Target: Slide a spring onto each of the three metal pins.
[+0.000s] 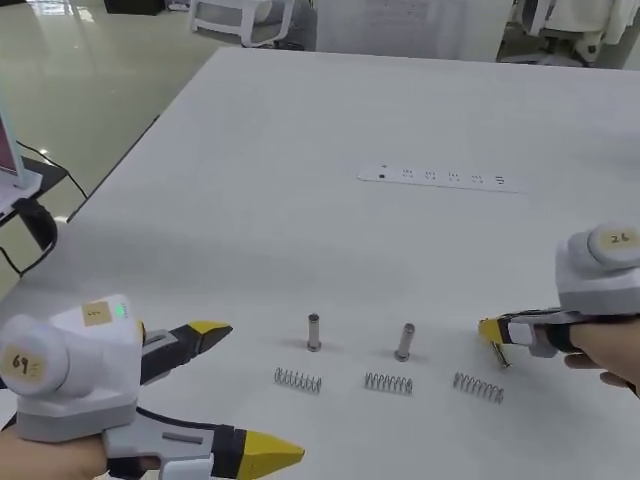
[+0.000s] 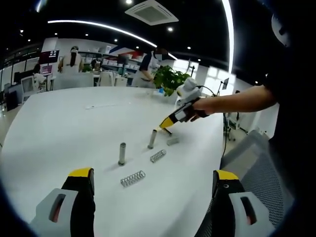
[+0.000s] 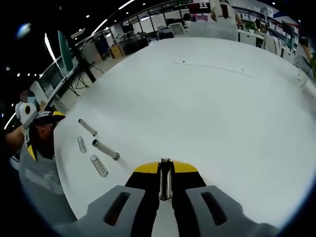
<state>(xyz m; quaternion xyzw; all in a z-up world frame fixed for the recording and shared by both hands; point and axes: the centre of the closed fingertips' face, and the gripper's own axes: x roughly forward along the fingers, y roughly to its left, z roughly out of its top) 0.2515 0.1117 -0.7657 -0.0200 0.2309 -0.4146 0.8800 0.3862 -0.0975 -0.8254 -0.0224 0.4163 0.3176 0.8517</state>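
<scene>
Two metal pins stand upright on the white table (image 1: 300, 200), the left pin (image 1: 314, 332) and the middle pin (image 1: 405, 341). Three springs lie in a row in front of them: left spring (image 1: 298, 380), middle spring (image 1: 388, 383), right spring (image 1: 478, 387). My right gripper (image 1: 492, 331) is shut on the third pin (image 1: 498, 353), held just above the right spring; this pin (image 3: 165, 180) shows clamped between the yellow tips. My left gripper (image 1: 245, 392) hovers open at the near left, nothing between its fingers (image 2: 81, 174). Both standing pins (image 2: 122, 153) (image 2: 152, 139) lie ahead of it.
A white power strip (image 1: 440, 178) lies flat across the far middle of the table. The table's left edge (image 1: 120, 165) drops to the floor, with cables and a stand there. Office chairs (image 1: 240, 18) stand beyond the far edge.
</scene>
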